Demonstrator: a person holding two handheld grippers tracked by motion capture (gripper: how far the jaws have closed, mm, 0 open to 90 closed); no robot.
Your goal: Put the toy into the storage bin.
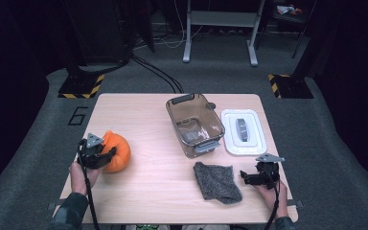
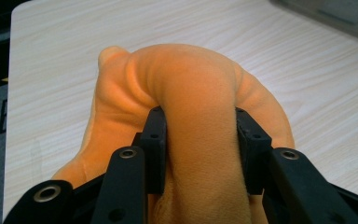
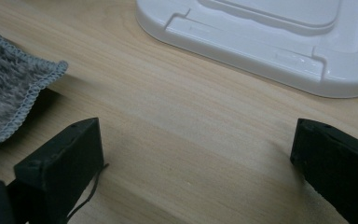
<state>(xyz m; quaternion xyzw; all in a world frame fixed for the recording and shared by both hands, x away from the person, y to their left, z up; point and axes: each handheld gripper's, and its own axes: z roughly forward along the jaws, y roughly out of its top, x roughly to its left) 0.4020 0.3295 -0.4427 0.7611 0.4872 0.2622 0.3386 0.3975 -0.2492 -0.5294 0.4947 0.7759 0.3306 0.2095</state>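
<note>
Bin (image 1: 195, 125) lidless, contents unclear | left gripper (image 1: 106, 154) clamped on orange plush (image 1: 117, 149) | right gripper (image 1: 243, 177) jaws apart

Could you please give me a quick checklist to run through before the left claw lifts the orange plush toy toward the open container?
1. Grip: left claw squeezes a fold of the orange plush toy between both pads: ok.
2. Container open, lid lying beside it: ok.
3. Table between toy and container bare: ok.
4. Right claw open, holding nothing, near the grey cloth, out of the path: ok.
5. Whether the toy fits inside the container: cannot tell.
</note>
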